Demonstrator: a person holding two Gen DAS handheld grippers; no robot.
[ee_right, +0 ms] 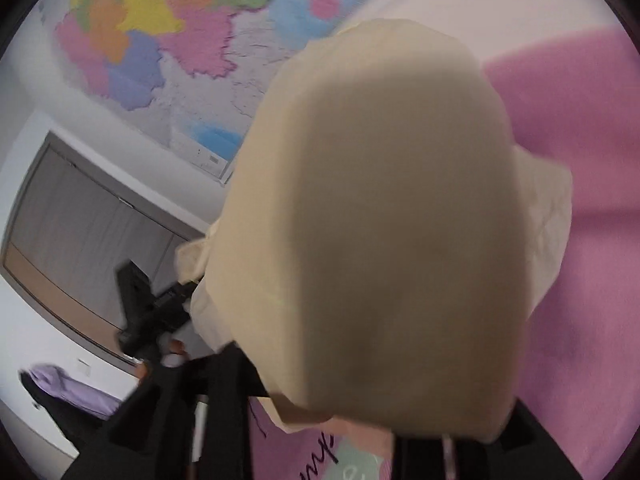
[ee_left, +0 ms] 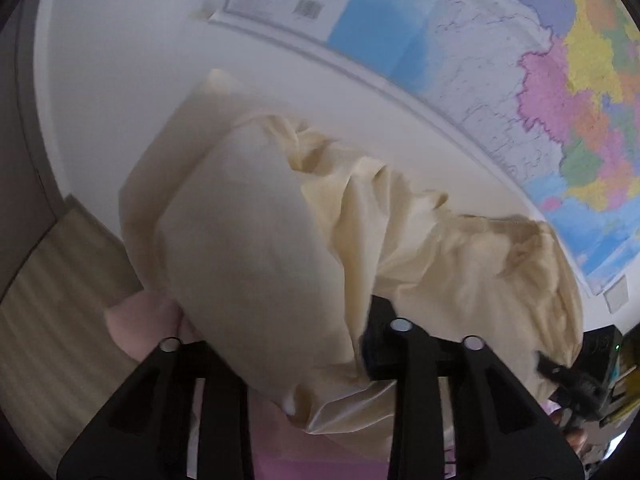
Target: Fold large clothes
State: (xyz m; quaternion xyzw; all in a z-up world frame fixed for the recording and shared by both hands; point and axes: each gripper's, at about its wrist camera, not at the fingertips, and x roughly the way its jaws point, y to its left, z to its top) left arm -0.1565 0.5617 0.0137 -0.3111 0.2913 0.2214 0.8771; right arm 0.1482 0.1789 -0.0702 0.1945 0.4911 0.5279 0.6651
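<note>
Both tongs' tips are buried under the cream garment [ee_left: 260, 240], so their grip cannot be told.

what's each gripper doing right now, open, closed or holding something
Left gripper: cream cloth lies between its fingers; grip cannot be told.
Right gripper: the cream cloth drapes over its fingers; cannot be told.

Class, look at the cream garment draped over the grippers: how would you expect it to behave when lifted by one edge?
The cream garment would probably hang limp, since it already bunches into deep soft folds. It seems light, as it billows loosely. It may slip free, because its cloth looks smooth.
</note>
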